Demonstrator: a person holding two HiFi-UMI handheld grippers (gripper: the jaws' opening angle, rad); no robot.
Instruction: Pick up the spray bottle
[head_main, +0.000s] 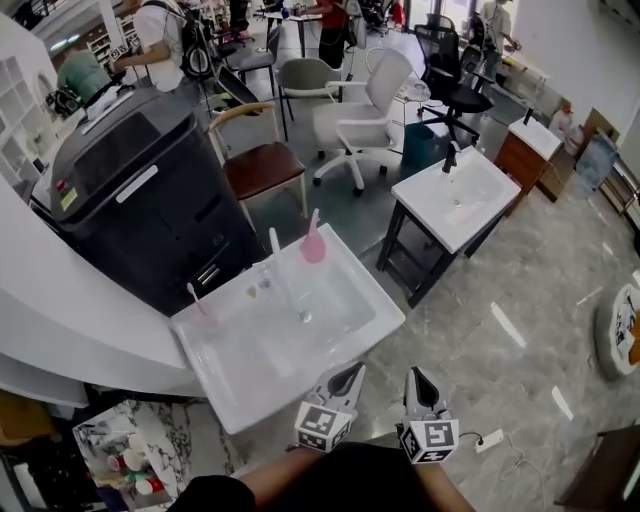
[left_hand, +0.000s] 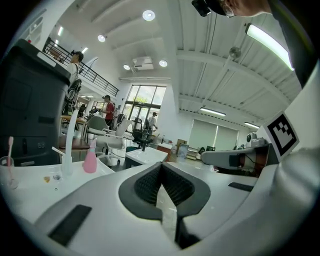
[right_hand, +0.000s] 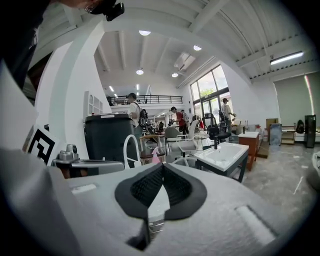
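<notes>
The pink spray bottle is standing upright on the far rim of the nearer white sink, just beside a tall white faucet, with a big black machine sitting behind them. Both tongs are hanging at the sink's near edge, well apart from the bottle and pointing roughly toward it. The left tongs are pressing their pads together with nothing between them, and the right tongs are likewise closing on nothing. In the left gripper view the bottle is showing far off to the left of the closed tips. A second sink is standing farther right.
</notes>
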